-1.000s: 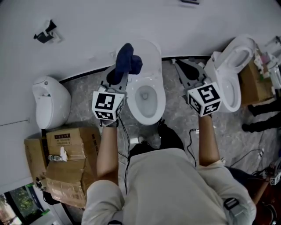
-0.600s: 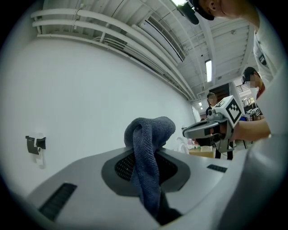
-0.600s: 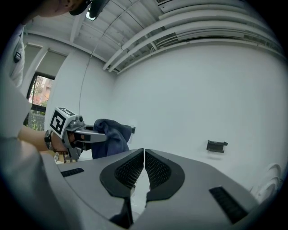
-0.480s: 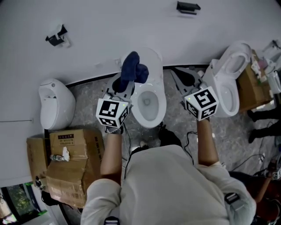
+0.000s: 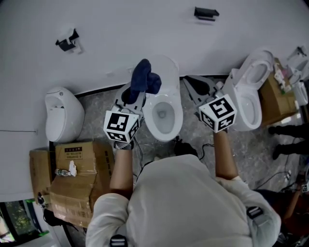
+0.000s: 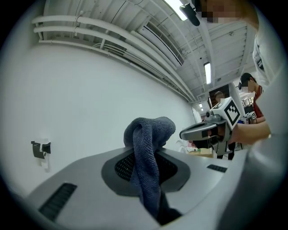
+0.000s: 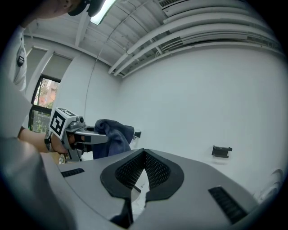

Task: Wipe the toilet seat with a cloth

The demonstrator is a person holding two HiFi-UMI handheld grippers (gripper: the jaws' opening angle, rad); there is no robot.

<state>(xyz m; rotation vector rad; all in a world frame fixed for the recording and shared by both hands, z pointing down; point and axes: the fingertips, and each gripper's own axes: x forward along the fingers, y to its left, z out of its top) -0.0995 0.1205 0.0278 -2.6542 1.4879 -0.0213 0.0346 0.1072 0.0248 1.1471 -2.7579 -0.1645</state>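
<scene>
white wall (image 5: 145, 29) and grey floor (image 5: 193, 128) behind a toilet (image 5: 166, 99). left claw (image 5: 134, 94) grips a dark blue cloth (image 5: 145, 77), raised by the toilet's left rim. right claw (image 7: 143, 155) closes shut, empty, beside the toilet.

A white urinal (image 5: 63, 113) stands against the wall (image 5: 125, 29), cardboard boxes (image 5: 77, 166) just beside it. A second toilet (image 5: 251, 99) sits at right, a black bracket (image 5: 206, 13) mounted higher up.
</scene>
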